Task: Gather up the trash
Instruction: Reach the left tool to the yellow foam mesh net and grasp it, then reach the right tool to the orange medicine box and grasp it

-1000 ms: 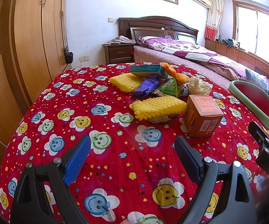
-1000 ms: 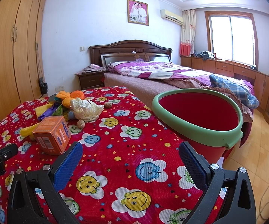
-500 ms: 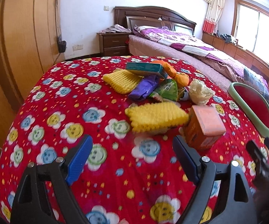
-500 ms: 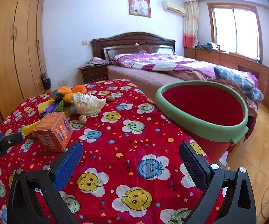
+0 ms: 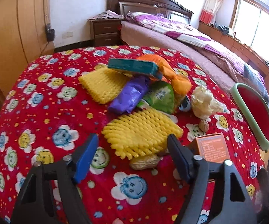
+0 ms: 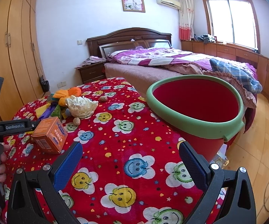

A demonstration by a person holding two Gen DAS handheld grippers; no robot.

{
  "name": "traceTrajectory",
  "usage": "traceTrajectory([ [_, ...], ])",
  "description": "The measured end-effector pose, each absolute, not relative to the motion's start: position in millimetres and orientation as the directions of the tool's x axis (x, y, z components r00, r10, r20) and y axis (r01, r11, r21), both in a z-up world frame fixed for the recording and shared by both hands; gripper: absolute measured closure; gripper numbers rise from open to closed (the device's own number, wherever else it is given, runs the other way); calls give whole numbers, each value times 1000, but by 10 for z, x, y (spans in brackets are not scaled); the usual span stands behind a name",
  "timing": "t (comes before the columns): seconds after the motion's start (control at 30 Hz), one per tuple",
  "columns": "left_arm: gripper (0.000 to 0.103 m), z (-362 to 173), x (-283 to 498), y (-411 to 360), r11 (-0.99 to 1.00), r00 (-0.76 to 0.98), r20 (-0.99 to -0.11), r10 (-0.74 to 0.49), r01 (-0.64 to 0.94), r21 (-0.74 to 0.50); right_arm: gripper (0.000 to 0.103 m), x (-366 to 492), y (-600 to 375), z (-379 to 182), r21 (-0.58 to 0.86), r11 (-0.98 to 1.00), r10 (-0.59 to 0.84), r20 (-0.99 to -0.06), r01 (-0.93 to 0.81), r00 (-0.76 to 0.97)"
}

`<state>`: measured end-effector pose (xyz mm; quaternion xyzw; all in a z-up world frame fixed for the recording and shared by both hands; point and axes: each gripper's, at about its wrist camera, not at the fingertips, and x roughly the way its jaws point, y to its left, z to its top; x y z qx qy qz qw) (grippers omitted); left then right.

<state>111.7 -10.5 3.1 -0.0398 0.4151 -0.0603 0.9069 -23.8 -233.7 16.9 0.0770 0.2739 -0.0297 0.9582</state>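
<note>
Trash lies piled on a table with a red smiley-flower cloth [image 5: 41, 112]. My left gripper [image 5: 134, 149] is open, its fingers just short of a yellow foam net [image 5: 142, 130] with a peanut [image 5: 143, 163] under its near edge. Behind lie a purple wrapper [image 5: 128, 97], a green packet [image 5: 158, 97], a second yellow net [image 5: 102, 85], a teal box [image 5: 134, 67], an orange net [image 5: 173, 76] and a crumpled white wrapper [image 5: 203, 102]. An orange box [image 5: 212, 147] stands at the right, also in the right wrist view [image 6: 50, 134]. My right gripper [image 6: 130, 160] is open and empty above the cloth.
A red bin with a green rim [image 6: 194, 119] stands at the table's right edge, also in the left wrist view [image 5: 255, 112]. A walnut [image 5: 203, 126] lies near the white wrapper. A bed [image 6: 171, 63], nightstand [image 5: 106, 29] and wardrobes [image 6: 13, 46] surround the table.
My left gripper has moved forward and down to the near yellow foam net, which now lies just ahead of its fingers. My right gripper has barely moved.
</note>
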Motion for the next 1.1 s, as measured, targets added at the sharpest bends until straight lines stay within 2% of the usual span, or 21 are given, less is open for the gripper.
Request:
traceTrajectory([
  [0.17,38,20,1152,-142,985,645,-745,-171,103,-136,1,-198,-2317,206,153,984,10,-549,88,836],
  [0.23,46,27,1174,-137,981,639,-745,-192,116,-154,1,-198,-2292,227,147,986,12,-547,82,837],
  [0.3,64,47,1178,-132,978,637,-742,-209,127,-166,1,-193,-2277,243,150,986,20,-549,75,836],
  [0.4,74,81,1156,-86,972,641,-731,-233,137,-190,1,-181,-2256,261,155,986,34,-553,63,832],
  [0.57,78,220,1046,20,960,656,-702,-277,161,-228,1,-145,-2183,336,153,987,51,-564,43,824],
  [0.87,78,413,921,243,968,715,-654,-247,205,-142,1,11,-1754,442,160,987,109,-601,-15,792],
  [1.1,78,237,1037,462,960,680,-677,-280,178,-218,1,196,-1310,333,88,994,103,-637,-60,764],
])
